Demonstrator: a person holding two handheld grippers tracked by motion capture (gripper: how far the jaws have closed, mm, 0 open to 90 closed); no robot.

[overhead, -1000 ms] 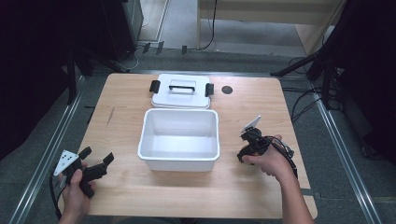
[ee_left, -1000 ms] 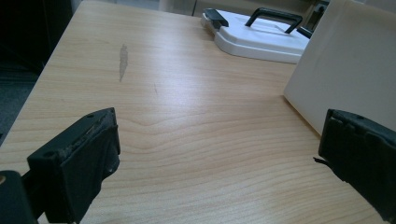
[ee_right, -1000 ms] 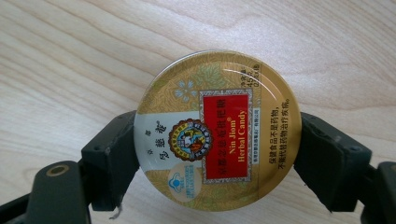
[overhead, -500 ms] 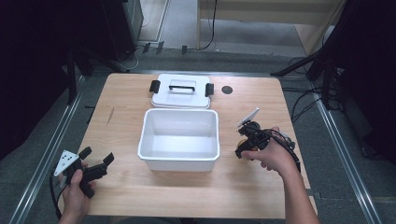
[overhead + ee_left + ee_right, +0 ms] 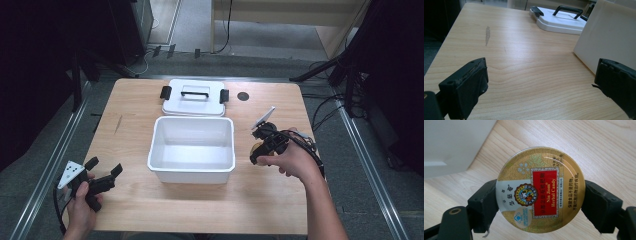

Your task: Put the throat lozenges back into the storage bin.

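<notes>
Gold floral candy tin (image 5: 539, 189), red label; white bin (image 5: 192, 148); black tongs (image 5: 541, 205)

One white bin (image 5: 192, 149), one white lid (image 5: 194, 97) with a black handle, one round gold candy tin (image 5: 539, 189) between the right gripper's (image 5: 540, 202) fingers, and two grippers, counting the left gripper (image 5: 104, 176).

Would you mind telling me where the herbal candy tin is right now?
The candy tin is clamped between the right tool's jaws, just right of the white bin in the high view, with the wooden table behind it in the right gripper view.
</notes>
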